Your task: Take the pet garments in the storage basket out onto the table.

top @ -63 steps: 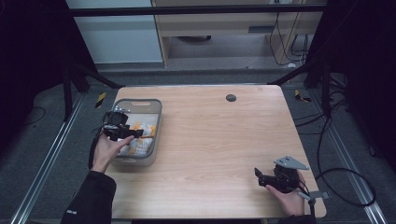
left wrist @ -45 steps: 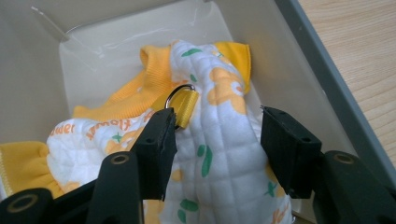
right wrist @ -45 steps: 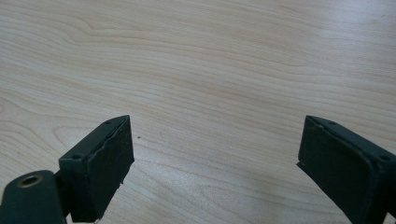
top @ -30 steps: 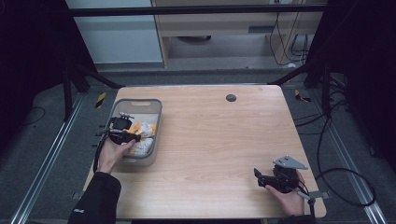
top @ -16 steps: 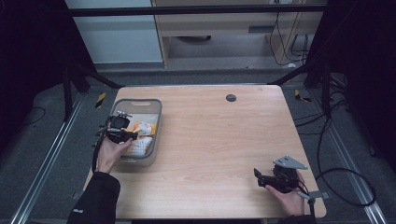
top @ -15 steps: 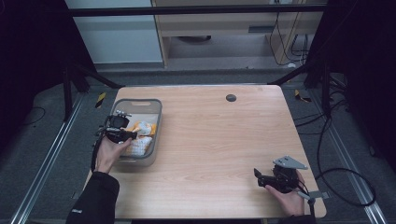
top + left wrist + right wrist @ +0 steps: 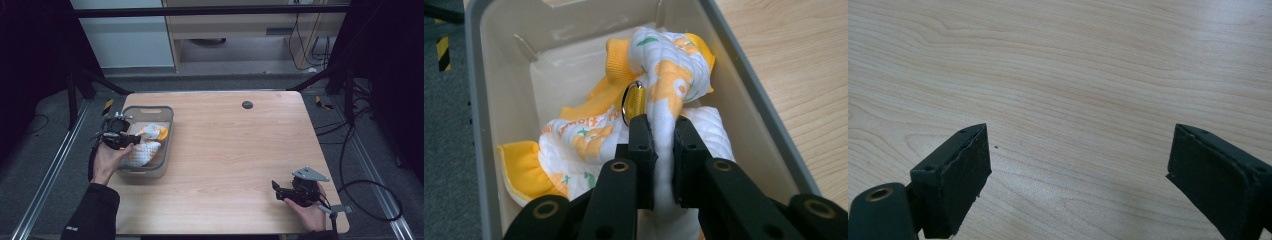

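- Here, the quilted cloth (image 7: 674, 95) is a soft, padded piece, white with orange and green printed shapes and a ribbed yellow-orange border; a fold of it rises in a bunched ridge, while the rest lies crumpled in the bin (image 7: 499, 75).
- A small metal ring (image 7: 628, 100) on a yellow loop hangs against the raised fold, just above the pads.
- The left gripper (image 7: 660, 145) pinches that fold: its two flat black jaws are pressed onto the fabric from both sides, having just finished closing with the cloth between them.
- The bin is a grey, rectangular plastic tub with rounded corners and smooth pale inner walls; in the high view it (image 7: 167, 112) sits at the table's left edge, with the cloth (image 7: 145, 145) inside and the left gripper (image 7: 131, 140) over it.
- The table (image 7: 235, 145) is a square top of light wood grain, matte and smooth, with a small dark round disc (image 7: 247, 104) near its far edge.
- The right gripper (image 7: 1078, 170) rests low over bare wood near the table's right front corner, its blocky black jaws spread wide with nothing between them.
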`<action>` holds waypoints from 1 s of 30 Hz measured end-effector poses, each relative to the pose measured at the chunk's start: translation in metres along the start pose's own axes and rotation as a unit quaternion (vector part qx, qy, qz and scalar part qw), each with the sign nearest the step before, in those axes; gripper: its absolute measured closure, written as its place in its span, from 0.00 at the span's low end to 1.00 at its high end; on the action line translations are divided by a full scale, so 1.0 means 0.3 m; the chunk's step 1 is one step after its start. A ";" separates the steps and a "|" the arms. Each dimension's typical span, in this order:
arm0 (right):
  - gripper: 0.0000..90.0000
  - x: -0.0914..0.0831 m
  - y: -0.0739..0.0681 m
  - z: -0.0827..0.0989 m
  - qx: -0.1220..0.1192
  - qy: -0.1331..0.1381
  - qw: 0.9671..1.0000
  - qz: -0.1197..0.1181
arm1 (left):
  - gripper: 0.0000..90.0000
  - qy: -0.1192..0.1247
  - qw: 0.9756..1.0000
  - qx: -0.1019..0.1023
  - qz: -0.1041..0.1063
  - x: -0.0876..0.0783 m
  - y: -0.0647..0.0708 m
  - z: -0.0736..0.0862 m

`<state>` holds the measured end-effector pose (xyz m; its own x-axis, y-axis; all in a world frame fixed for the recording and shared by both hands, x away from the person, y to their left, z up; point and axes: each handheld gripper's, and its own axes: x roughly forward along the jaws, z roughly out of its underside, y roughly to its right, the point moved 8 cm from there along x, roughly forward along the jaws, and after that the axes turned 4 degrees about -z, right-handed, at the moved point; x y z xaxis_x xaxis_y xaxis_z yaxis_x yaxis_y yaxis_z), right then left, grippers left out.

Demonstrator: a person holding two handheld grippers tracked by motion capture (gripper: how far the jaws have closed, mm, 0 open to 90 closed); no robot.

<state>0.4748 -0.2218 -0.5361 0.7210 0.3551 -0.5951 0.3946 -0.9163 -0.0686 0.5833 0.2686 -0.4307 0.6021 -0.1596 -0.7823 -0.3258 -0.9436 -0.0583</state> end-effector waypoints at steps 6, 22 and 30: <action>0.11 0.000 -0.001 0.000 0.001 -0.001 1.000 -0.001 | 0.91 0.012 1.000 0.005 -0.002 -0.036 -0.004 -0.016; 0.11 0.000 -0.002 0.000 0.000 0.000 1.000 -0.001 | 0.91 0.040 0.999 0.014 0.001 -0.127 0.004 -0.070; 0.11 0.000 0.000 -0.001 -0.001 0.002 1.000 0.001 | 0.91 0.048 0.999 0.021 0.007 -0.165 0.014 -0.082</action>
<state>0.4750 -0.2218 -0.5358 0.7241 0.3533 -0.5924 0.3941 -0.9168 -0.0651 0.5702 0.2654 -0.3770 0.6641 -0.2022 -0.7198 -0.3641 -0.9283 -0.0752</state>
